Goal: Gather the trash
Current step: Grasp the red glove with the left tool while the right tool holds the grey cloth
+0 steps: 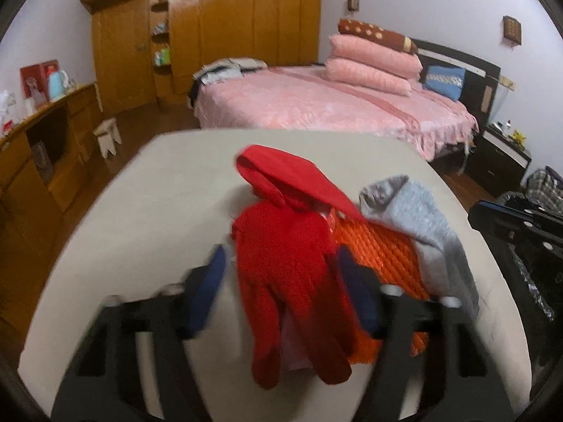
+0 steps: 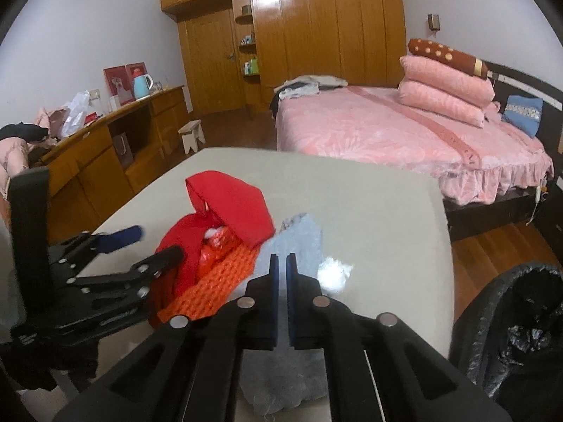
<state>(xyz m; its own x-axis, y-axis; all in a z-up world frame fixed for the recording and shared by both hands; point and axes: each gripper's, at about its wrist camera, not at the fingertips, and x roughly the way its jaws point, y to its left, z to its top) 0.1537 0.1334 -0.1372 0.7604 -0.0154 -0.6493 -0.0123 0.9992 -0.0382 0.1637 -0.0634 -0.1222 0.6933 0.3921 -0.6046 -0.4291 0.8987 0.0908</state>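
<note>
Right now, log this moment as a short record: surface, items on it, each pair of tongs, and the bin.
surface: pale table
items: red cloth, orange woven piece, grey cloth, heaped together and overlapping
left tongs: open, blue pads either side of the red cloth, not closed on it
right tongs: pads nearly together over the grey cloth; grip on it unclear
bin: black-lined trash bin beside the table's right edge
background: pink bed, wooden wardrobe
</note>
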